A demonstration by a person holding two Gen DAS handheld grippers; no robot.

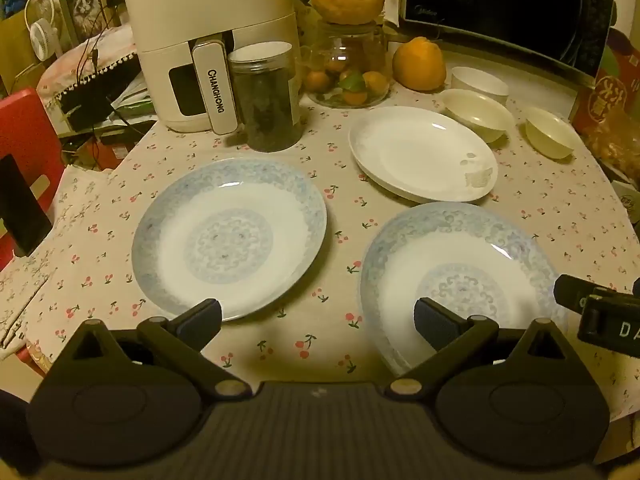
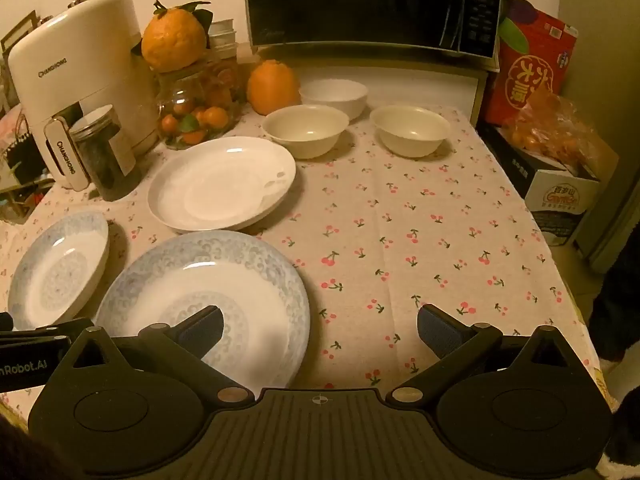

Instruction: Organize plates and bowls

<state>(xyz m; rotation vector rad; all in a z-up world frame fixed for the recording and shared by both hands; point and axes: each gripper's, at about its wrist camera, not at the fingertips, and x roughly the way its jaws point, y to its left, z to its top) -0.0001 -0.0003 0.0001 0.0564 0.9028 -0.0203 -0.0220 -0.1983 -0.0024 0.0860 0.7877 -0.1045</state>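
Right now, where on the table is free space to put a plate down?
Free: cherry-print tablecloth right of the blue-patterned plate, below the cream bowls. Crowded: far left, around the dark-filled jar and plain white plate.

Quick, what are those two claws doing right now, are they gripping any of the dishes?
Left claw: open wide, holding nothing.
Right claw: open wide, holding nothing.
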